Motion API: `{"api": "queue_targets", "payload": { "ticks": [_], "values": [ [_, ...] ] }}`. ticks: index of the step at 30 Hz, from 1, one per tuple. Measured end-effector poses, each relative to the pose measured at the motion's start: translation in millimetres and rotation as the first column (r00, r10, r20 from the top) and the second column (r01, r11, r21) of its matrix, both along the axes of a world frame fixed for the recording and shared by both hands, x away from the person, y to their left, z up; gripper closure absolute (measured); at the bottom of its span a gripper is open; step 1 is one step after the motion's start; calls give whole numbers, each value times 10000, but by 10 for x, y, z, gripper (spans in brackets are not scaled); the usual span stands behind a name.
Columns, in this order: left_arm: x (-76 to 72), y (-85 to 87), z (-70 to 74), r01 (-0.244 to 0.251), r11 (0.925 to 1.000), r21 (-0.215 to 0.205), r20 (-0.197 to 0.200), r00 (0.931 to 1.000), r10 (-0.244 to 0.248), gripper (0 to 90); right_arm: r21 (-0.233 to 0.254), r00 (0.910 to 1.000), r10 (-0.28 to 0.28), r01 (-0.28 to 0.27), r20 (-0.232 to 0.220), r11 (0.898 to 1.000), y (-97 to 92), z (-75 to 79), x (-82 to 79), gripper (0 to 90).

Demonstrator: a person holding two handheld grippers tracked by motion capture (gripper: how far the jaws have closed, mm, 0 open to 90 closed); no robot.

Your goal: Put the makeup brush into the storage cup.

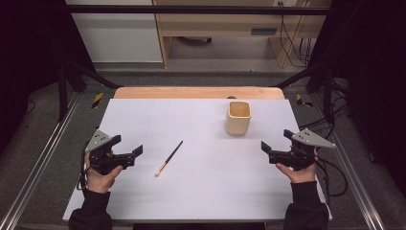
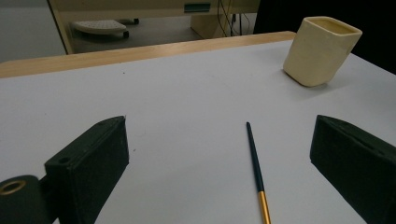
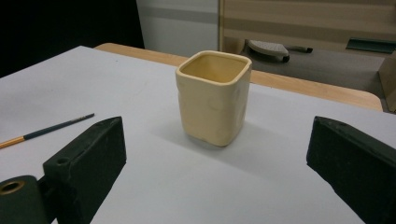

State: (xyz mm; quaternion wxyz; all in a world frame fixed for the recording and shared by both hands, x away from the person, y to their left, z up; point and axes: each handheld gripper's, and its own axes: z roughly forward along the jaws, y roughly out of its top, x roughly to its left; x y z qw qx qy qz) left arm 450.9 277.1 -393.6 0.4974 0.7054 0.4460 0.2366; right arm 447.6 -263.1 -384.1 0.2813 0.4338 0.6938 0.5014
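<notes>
Left tool (image 1: 128,148), jaws apart and empty, sits just left of the paintbrush (image 1: 168,158).

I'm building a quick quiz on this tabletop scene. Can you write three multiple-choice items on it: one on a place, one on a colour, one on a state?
1. Where does the brush lie?
A. inside the cup
B. flat on the white sheet, nearer the left tool
C. on the floor

2. What colour is the cup?
A. cream
B. blue
C. red

3. How do the jaws of the right tool stand?
A. shut on the cup
B. shut on the brush
C. open, holding nothing

Answers: 1 B, since it rests on the sheet beside the left tool; 2 A, its walls are pale cream; 3 C, both jaws are spread apart with bare sheet between them.
</notes>
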Motion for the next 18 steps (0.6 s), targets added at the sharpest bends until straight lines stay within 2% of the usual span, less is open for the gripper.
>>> {"api": "queue_targets", "payload": {
  "ticks": [6, 18],
  "values": [
    [-15, 10, 8, -35, 10000, 6, -11, 10000, 35, 45, -138, 9999, -12, 10, -137, 9999, 8, -23, -4, 51],
    [33, -86, -22, 230, 9992, 329, -380, 9990, -218, 45, -414, 9988, 20, -40, -483, 9991, 54, -75, 9, 47]
  ]
}}
